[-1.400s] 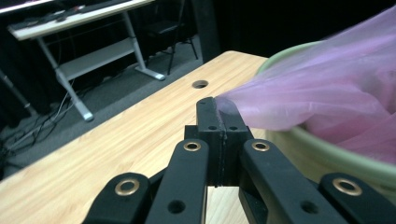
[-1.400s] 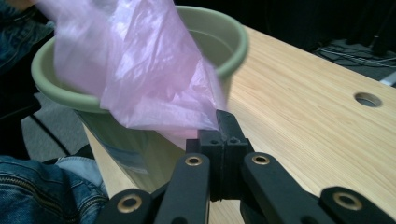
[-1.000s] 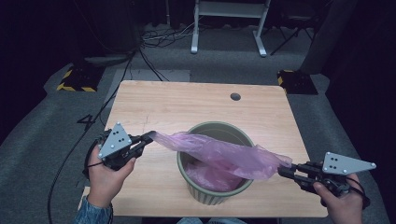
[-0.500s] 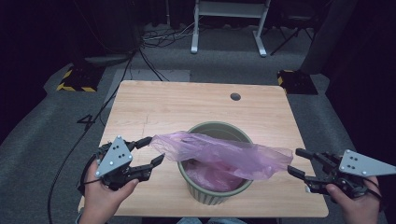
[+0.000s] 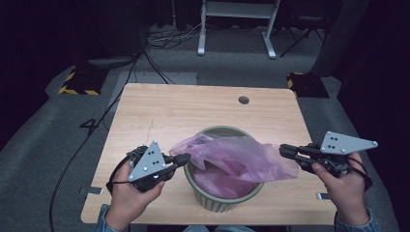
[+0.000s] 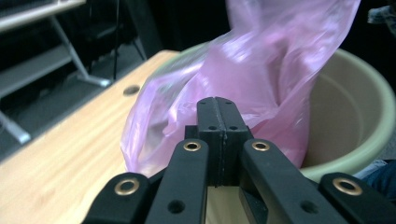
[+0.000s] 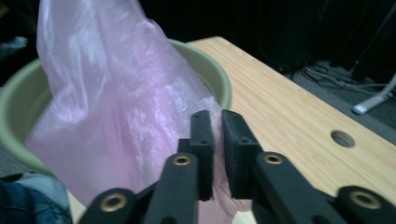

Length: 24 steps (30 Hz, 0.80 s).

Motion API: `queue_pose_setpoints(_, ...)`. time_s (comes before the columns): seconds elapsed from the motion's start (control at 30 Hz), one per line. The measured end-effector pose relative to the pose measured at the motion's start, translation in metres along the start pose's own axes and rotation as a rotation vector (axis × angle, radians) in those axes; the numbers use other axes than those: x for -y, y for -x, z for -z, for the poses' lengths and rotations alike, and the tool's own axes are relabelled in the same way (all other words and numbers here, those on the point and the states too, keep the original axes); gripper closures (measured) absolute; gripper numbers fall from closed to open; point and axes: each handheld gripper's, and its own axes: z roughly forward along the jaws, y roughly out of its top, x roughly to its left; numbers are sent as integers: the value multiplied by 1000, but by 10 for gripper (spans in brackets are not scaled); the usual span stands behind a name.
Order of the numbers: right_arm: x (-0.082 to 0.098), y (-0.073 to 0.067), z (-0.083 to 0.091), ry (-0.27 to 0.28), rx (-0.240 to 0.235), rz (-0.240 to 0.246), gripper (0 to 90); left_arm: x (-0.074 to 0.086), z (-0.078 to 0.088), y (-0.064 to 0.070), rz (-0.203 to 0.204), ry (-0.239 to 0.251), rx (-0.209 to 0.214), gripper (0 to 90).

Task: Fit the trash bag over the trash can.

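A pale green bucket [image 5: 225, 205] stands near the front edge of the wooden table [image 5: 193, 106]. A thin pink plastic bag [image 5: 237, 157] slumps in it and hangs over the rim on both sides. My left gripper [image 5: 186, 158] is at the bucket's left rim. Its jaws have just been closing and are now shut [image 6: 217, 105] on the bag's [image 6: 261, 60] left edge. My right gripper [image 5: 284, 151] is at the right rim. Its jaws have also just been closing, and pink film [image 7: 107, 93] shows pinched between the pads [image 7: 217, 119].
A round hole [image 5: 243, 100] lies in the tabletop behind the bucket. Bare wood stretches across the far half of the table. On the grey floor beyond are cables [image 5: 159, 41], a white frame [image 5: 237, 29] and yellow-black striped blocks [image 5: 77, 82].
A second ago both grippers held the bag stretched over the bucket. They then opened and let it go. Now both are shut on it again, closer to the rim, and the bag has slumped.
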Motion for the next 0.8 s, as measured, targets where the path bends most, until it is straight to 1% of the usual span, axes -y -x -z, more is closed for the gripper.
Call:
queue_pose_setpoints(0.07, 2, 3, 0, -7, 5, -5, 875, 8, 4, -7, 33, -31, -25, 900)
queue_pose_setpoints(0.13, 9, 10, 2, -12, 22, -28, 891, 14, 8, -12, 49, -52, -50, 900)
queue_pose_setpoints(0.17, 9, 10, 2, -12, 22, -28, 891, 18, 10, -15, 58, -62, -63, 900)
queue_pose_setpoints(0.23, 14, 14, 4, -11, 31, -51, 893, 27, 14, -23, 85, -71, -90, 900)
queue_pose_setpoints(0.27, 15, 16, 5, -9, 37, -57, 893, 30, 16, -27, 100, -71, -103, 900)
queue_pose_setpoints(0.33, 18, 17, 7, -5, 41, -70, 893, 35, 20, -30, 118, -58, -117, 900)
queue_pose_setpoints(0.37, 19, 15, 9, 2, 40, -65, 891, 36, 23, -29, 128, -33, -114, 900)
queue_pose_setpoints(0.4, 19, 15, 9, 2, 40, -65, 891, 36, 23, -29, 128, -33, -114, 872)
queue_pose_setpoints(0.43, 17, 12, 10, 1, 40, -58, 887, 35, 23, -28, 128, -22, -119, 794)
queue_pose_setpoints(0.47, 16, 11, 11, 3, 39, -56, 885, 33, 23, -26, 121, -9, -131, 696)
queue_pose_setpoints(0.5, 15, 10, 11, 3, 38, -54, 882, 31, 23, -24, 108, 10, -146, 600)
queue_pose_setpoints(0.53, 15, 10, 10, 3, 39, -49, 881, 23, 22, -18, 77, 45, -157, 539)
queue_pose_setpoints(0.57, 15, 10, 10, 3, 39, -49, 881, 23, 22, -18, 77, 45, -157, 494)
queue_pose_setpoints(0.6, 14, 9, 10, 3, 36, -50, 879, 19, 22, -15, 66, 60, -147, 494)
queue_pose_setpoints(0.63, 13, 8, 10, 3, 33, -49, 877, 15, 21, -11, 55, 74, -134, 451)
queue_pose_setpoints(0.67, 13, 7, 9, 3, 30, -45, 874, 7, 19, -4, 26, 84, -113, 409)
queue_pose_setpoints(0.7, 13, 7, 9, 3, 30, -45, 874, 7, 19, -4, 26, 84, -113, 401)
queue_pose_setpoints(0.73, 12, 6, 8, 2, 27, -45, 873, 2, 17, 0, 10, 95, -103, 401)
queue_pose_setpoints(0.77, 12, 5, 7, 1, 20, -46, 872, -2, 16, 3, 3, 102, -100, 377)
queue_pose_setpoints(0.8, 12, 5, 7, 1, 20, -46, 872, -5, 15, 4, -2, 106, -97, 377)
